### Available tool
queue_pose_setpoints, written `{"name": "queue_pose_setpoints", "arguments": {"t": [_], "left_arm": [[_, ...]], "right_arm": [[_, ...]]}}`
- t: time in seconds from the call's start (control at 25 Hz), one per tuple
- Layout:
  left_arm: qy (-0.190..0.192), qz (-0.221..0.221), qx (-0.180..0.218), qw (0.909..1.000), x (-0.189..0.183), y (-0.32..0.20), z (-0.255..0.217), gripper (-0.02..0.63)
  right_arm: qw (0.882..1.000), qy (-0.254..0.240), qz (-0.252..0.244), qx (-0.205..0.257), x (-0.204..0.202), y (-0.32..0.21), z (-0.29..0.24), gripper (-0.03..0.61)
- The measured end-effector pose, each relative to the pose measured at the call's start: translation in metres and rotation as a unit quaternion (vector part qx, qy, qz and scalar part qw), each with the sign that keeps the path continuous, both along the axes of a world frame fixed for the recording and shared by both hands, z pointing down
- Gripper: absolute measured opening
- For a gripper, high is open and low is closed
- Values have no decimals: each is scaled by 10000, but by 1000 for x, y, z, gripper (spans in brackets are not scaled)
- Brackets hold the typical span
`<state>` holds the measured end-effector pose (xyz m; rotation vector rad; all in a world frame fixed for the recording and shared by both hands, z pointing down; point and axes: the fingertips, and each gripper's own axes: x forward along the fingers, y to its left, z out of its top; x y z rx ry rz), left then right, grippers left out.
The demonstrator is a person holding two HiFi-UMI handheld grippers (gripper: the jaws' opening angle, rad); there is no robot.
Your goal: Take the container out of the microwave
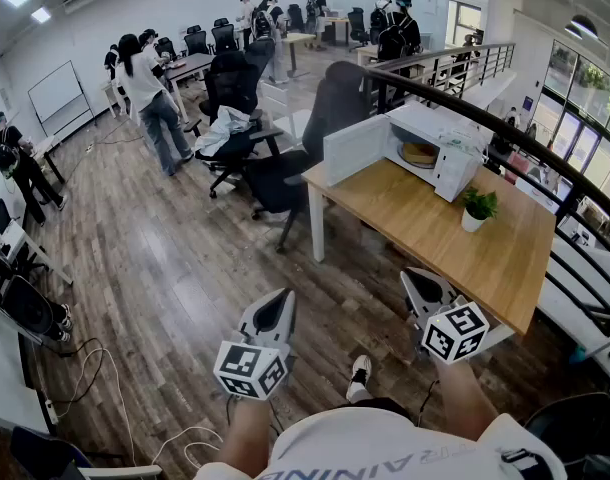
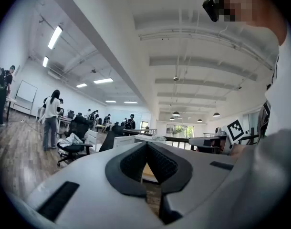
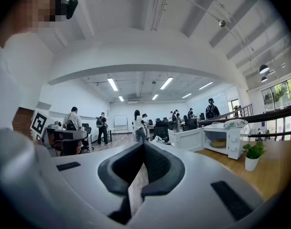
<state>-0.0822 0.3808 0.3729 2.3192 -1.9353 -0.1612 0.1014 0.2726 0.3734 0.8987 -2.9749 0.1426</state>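
A white microwave [image 1: 440, 146] stands at the far end of a wooden table [image 1: 425, 243] with its door [image 1: 355, 150] swung open to the left. Inside it lies a tan, shallow container [image 1: 419, 154]. The right gripper view shows the same microwave [image 3: 231, 140] and container [image 3: 218, 142] to the right, well beyond the jaws. Both grippers hang level in front of the person, short of the table's near edge. My left gripper [image 1: 276, 301] is shut and empty, and so is my right gripper [image 1: 413, 278]. In the gripper views, the left gripper [image 2: 146, 145] and the right gripper [image 3: 144, 144] each have their tips touching.
A small potted plant [image 1: 477, 209] stands on the table next to the microwave, and a crumpled cloth [image 1: 457, 134] lies on top of it. Black office chairs [image 1: 285, 173] crowd the table's far left. A black railing [image 1: 505, 133] runs along the right. Several people stand far off.
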Motion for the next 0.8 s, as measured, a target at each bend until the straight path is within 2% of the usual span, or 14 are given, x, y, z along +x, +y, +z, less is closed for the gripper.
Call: {"name": "queue_pose_setpoints", "arguments": {"t": [0.44,0.8], "left_arm": [[81,88,-100,9999,2,-8,13,31],[170,129,-246,9995,-4,-28,26,31]], "right_arm": [[9999,56,38,-83,-6,-7,14,21],[9995,-191,15,-269,-6,-22,20,21]]}}
